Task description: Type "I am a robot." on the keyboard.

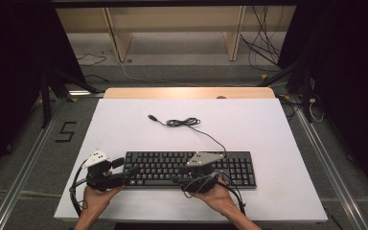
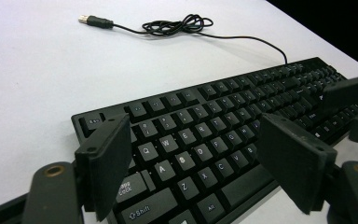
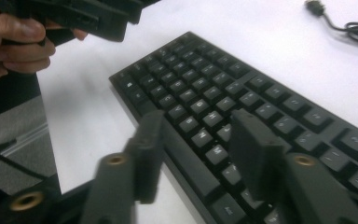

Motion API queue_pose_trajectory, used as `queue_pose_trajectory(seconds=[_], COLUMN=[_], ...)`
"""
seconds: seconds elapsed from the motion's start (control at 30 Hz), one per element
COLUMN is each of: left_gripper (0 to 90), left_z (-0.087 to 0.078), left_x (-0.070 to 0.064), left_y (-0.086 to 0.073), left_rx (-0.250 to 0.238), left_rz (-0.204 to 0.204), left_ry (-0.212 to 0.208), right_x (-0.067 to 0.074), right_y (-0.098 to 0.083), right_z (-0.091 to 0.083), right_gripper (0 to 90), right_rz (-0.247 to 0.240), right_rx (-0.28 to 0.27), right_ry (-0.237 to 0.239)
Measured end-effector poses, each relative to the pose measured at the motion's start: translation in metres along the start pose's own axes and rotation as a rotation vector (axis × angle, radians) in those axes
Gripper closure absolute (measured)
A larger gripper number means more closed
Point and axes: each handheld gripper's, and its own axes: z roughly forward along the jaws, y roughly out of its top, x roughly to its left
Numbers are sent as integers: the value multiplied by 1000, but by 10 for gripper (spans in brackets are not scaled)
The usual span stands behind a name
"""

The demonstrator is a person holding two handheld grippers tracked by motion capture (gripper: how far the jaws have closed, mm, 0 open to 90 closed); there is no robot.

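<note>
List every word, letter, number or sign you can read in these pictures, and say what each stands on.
"5": black mark on the grey floor left of the white table.
"Shift", "Alt": black computer keyboard, bottom row.
"Q", "W", "A", "S", "Z", "X", "C": letter keys.
Caps Lock key: partly hidden.
Other key legends: too small or blurred.

Black keyboard (image 1: 190,168) lies low centre on the white bench (image 1: 124,124). Its cable (image 1: 187,122) runs up-frame, loosely coiled, plug free. Left hand-held gripper (image 1: 124,167) at the keyboard's left end; right hand-held gripper (image 1: 182,174) over its front edge.
</note>
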Motion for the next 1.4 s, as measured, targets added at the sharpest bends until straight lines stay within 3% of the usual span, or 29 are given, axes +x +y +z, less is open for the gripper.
queue_pose_trajectory(seconds=[0.23, 0.47, 0.83, 1.2, 1.4], left_gripper=[256, 254, 253, 254, 254], left_z=[-2, -3, -5, -4, -4], left_x=[-1, -1, -2, -2, -2], left_y=[-1, -2, -3, -4, -4], left_rx=[-5, -10, -10, -9, -8], left_rz=[3, 5, 9, 10, 13], left_ry=[-3, -10, -15, -16, -14], right_x=[3, 3, 2, 2, 2], right_y=[1, 0, -5, -9, -11], right_z=[14, 24, 35, 41, 41], right_gripper=[792, 900, 900, 900, 900], right_rz=[-17, -31, -47, -68, -72], right_rx=[43, 87, 150, 182, 170], right_ry=[13, -7, -20, -38, -38])
